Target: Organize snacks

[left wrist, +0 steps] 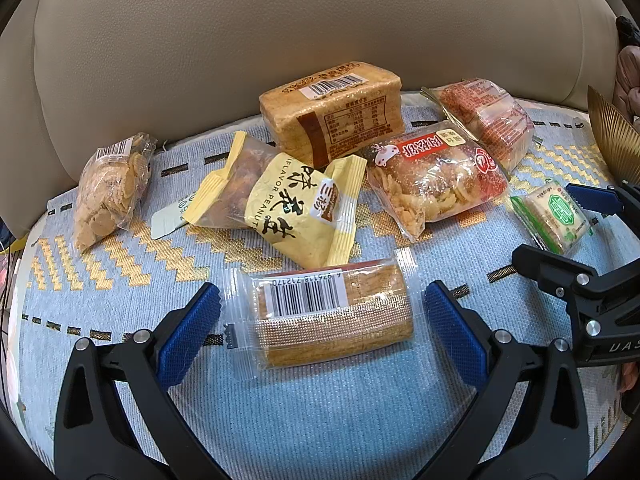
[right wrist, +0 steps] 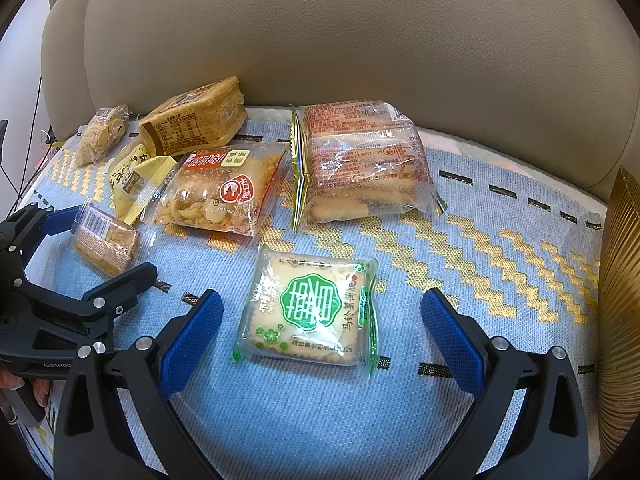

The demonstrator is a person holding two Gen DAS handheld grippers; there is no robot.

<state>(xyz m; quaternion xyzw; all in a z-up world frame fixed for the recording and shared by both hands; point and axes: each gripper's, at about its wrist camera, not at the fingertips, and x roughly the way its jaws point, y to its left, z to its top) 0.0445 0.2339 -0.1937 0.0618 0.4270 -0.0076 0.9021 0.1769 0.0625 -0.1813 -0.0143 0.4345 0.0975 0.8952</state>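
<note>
Your left tongs [left wrist: 322,320] are spread wide around the wafer pack [left wrist: 332,314], touching neither side. Your right tongs [right wrist: 322,320] are just as wide, straddling the green cracker pack [right wrist: 310,308]. Both packs lie flat on the blue mat [right wrist: 460,264]. Behind them sit 5 more snacks, among them the yellow peanut bag [left wrist: 298,208] and the bread block [left wrist: 332,108].

Beige leather sofa backrest [left wrist: 240,40], rising well beyond the fingers. Light blue woven seat cover [right wrist: 304,416] with gold zigzags and dark dashes, spread beneath and ahead of them. Bright, even light.
</note>
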